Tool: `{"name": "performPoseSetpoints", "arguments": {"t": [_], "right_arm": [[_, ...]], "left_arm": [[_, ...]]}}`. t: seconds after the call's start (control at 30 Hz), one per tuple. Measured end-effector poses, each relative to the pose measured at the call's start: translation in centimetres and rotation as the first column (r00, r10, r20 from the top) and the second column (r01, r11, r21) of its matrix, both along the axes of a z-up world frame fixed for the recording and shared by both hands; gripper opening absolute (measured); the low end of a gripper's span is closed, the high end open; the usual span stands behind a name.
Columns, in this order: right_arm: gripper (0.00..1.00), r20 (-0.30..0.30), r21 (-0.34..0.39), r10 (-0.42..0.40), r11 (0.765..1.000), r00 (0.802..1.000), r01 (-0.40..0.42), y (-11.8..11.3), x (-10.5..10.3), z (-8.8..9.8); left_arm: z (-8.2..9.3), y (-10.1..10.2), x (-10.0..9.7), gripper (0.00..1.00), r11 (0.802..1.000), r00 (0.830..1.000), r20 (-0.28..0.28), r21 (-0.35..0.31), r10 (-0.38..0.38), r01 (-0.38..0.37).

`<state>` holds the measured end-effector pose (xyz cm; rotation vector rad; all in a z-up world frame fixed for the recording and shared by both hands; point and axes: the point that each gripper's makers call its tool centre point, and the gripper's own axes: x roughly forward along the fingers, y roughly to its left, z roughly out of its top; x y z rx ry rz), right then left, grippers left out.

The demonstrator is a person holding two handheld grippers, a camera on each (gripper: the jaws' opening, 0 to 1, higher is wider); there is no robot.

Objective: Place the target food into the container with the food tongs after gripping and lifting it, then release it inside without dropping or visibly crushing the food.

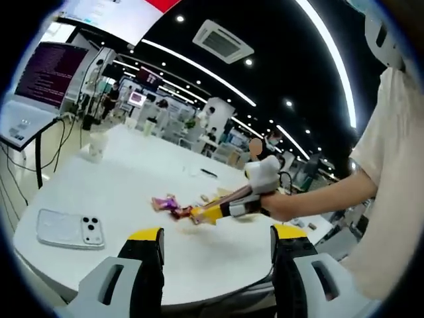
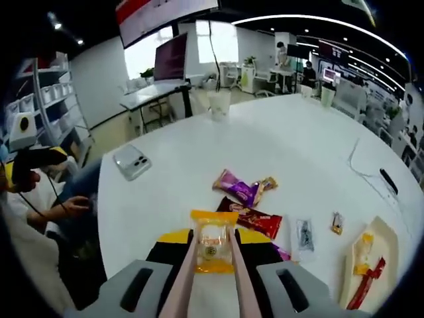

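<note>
In the right gripper view, the pink tongs (image 2: 212, 265), clamped in the right gripper (image 2: 213, 262), are pinched on a yellow-edged clear snack packet (image 2: 212, 244) at bottom centre, above the white table (image 2: 278, 142). The cream tray (image 2: 387, 248) sits lower right; a slippery wrapper could slide free mid-carry, while squeezing harder risks crushing it. The left gripper (image 1: 217, 242) hangs with jaws apart.

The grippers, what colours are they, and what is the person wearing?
The left gripper has two black jaws with yellow tips on pale grey mounts. The right gripper has the same grey mounts, black jaws and yellow tips, with pale pink tongs between them. The person wears a cream short sleeve.
</note>
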<state>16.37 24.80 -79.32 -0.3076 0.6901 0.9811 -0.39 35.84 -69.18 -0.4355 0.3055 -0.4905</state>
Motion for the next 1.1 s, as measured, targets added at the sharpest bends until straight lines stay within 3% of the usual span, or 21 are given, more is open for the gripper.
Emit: {"name": "performPoseSetpoints", "arguments": {"t": [0.2,1.1], "right_arm": [[0.24,0.023,0.026,-0.008,1.0,1.0,0.007,0.0,0.5,1.5],[0.24,0.142,0.113,-0.079,0.992,0.987,0.063,-1.8,1.7,8.6]], "left_arm": [[1.0,0.1,0.1,0.65,1.0,1.0,0.024,0.016,0.001,-0.001],[2.3,-1.5,0.3,0.65,0.999,0.997,0.064,0.015,-0.032,0.031]]}}
